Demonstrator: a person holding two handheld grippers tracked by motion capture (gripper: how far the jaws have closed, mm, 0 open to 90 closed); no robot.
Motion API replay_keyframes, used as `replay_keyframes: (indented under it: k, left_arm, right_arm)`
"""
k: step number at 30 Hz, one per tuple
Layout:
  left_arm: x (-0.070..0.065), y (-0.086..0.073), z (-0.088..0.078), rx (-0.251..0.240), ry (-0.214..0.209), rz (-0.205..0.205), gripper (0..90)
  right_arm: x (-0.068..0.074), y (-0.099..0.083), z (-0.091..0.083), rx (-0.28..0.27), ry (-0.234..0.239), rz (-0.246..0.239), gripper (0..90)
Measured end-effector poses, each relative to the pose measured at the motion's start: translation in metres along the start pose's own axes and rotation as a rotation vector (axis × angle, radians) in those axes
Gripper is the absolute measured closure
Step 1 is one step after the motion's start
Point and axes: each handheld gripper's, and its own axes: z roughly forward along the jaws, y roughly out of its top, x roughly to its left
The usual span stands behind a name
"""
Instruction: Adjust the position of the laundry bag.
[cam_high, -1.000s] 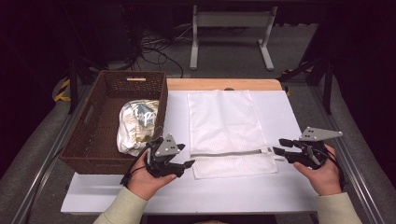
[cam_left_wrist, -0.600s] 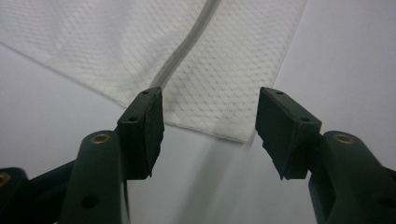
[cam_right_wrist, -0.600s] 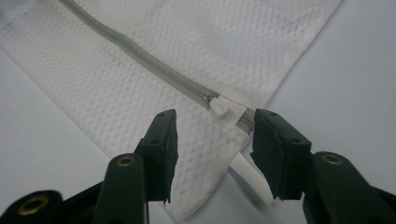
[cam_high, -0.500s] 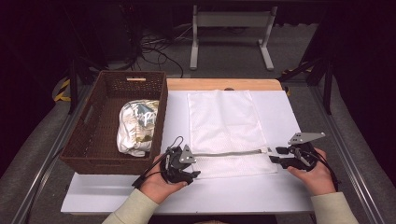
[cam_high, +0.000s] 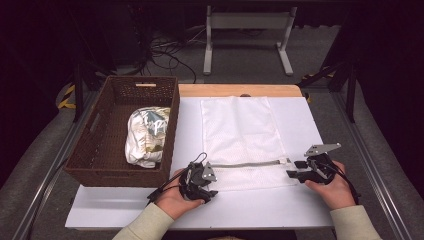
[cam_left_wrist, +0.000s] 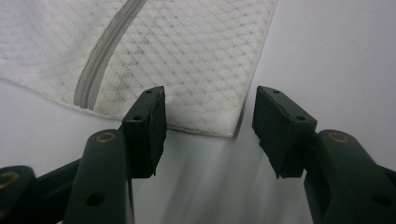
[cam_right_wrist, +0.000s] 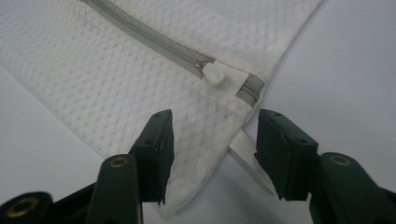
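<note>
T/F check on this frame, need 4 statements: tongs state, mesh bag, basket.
1. Both tongs are open. True: left tongs and right tongs each show a gap, gripping nothing.
2. The mesh bag sits inside the basket. False: it lies flat on the table beside the basket.
3. The zipper pull is at the bag's end near the right tongs. True.
4. The basket is empty. False: it holds a crumpled garment.

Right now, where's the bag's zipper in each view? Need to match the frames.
High view: the grey zipper runs across the mesh bag near its close end, between the two grippers.
Left gripper view: upper left, running diagonally.
Right gripper view: top centre, ending at the white pull tab.
Shared landmark: the bag's white mesh weave.
</note>
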Motion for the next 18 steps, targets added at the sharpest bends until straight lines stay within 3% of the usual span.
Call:
replay_keyframes:
  k: [3, 5, 6, 9, 10, 11, 13, 18]
  left_arm:
    - [0.001, -0.001, 0.000, -0.007, -0.017, -0.017, 46.1]
    - [0.001, -0.001, 0.000, -0.012, -0.026, -0.014, 52.4]
    - [-0.001, 0.000, 0.001, -0.017, -0.022, -0.001, 55.6]
    - [-0.007, 0.001, 0.001, -0.022, 0.017, 0.035, 76.0]
    - [-0.008, 0.001, 0.001, -0.016, 0.044, 0.064, 82.8]
    - [-0.009, 0.001, 0.001, -0.015, 0.051, 0.067, 85.5]
    - [-0.008, 0.000, -0.001, -0.004, 0.050, 0.060, 86.4]
    - [-0.007, -0.003, -0.010, -0.005, 0.025, 0.042, 86.4]
  right_arm:
    - [0.000, -0.001, 0.004, 0.015, 0.002, 0.006, 47.8]
    - [0.001, -0.001, 0.004, 0.011, -0.006, 0.003, 51.3]
    - [0.001, -0.001, 0.003, 0.013, -0.009, 0.007, 55.7]
    - [0.002, -0.001, 0.002, 0.023, -0.023, 0.020, 75.2]
    - [0.002, -0.001, 0.002, 0.031, -0.022, 0.018, 79.0]
    - [0.003, -0.001, 0.002, 0.031, -0.018, 0.015, 83.5]
    - [0.006, 0.000, 0.001, 0.040, -0.017, -0.002, 88.1]
    - [0.013, 0.000, -0.004, 0.064, 0.003, -0.016, 88.8]
